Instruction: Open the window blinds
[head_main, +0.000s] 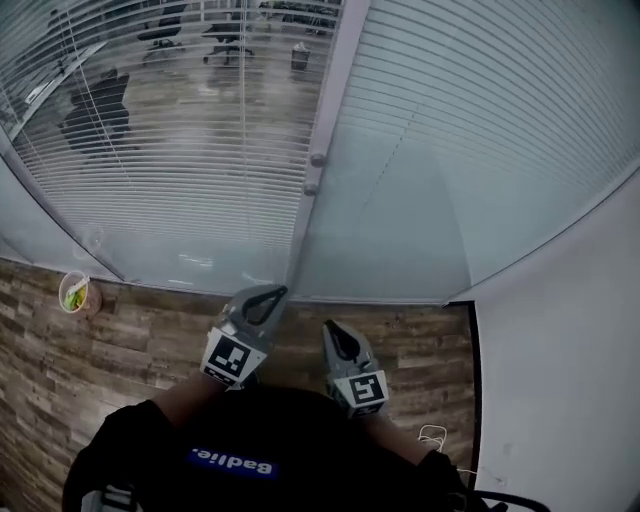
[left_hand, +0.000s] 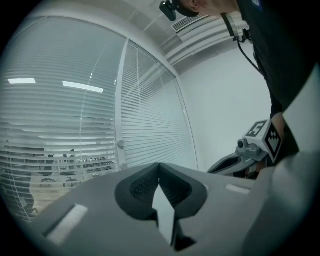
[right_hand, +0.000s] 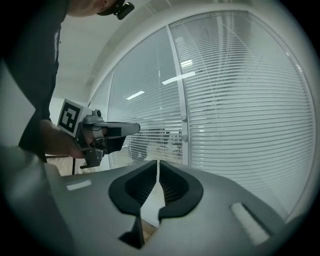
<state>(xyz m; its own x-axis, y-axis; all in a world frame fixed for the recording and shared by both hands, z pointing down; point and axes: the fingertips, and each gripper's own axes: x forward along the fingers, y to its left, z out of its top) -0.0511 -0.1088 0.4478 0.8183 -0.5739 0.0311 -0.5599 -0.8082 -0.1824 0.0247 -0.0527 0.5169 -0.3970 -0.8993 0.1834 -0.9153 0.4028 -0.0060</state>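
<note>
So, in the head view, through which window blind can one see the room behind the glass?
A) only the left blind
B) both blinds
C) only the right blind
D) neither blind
A: the slats of the left blind stand partly open, so office chairs show through them. The right blind is a closed, opaque white surface.

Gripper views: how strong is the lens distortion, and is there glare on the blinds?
Left gripper view: strong fisheye bows the window post, corners vignette dark, ceiling-light reflections streak the blinds. Right gripper view: same bowing, similar reflections. Head view: edges curve, no blur.
</note>
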